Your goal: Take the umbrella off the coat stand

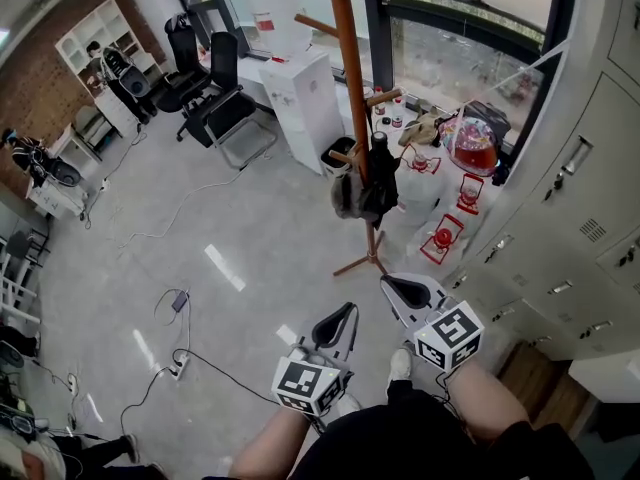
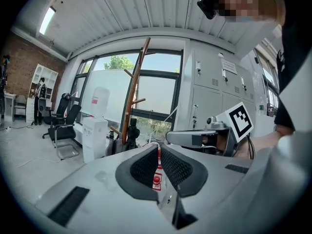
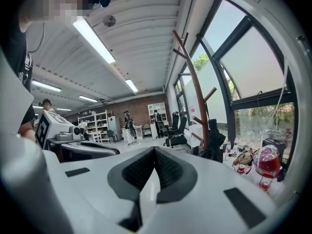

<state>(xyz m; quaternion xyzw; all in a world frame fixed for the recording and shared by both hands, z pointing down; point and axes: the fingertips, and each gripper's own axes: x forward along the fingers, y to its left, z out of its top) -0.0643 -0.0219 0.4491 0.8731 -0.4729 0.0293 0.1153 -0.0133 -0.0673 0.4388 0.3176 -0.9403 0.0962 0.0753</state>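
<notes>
The folded umbrella (image 1: pixel 381 180) hangs on the stand (image 1: pixel 347 58); it looks light and soft-sided, best taken by its stiff handle. Left gripper (image 1: pixel 344 315) and right gripper (image 1: pixel 396 286) have their jaws pressed together, empty.

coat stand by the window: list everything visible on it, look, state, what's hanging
The coat stand is a slim, reddish-brown wooden pole. It stands upright, with short pegs angled upward and splayed feet on the grey floor beside the window. A black folded umbrella and what looks like a grey bag hang from its low pegs.
</notes>
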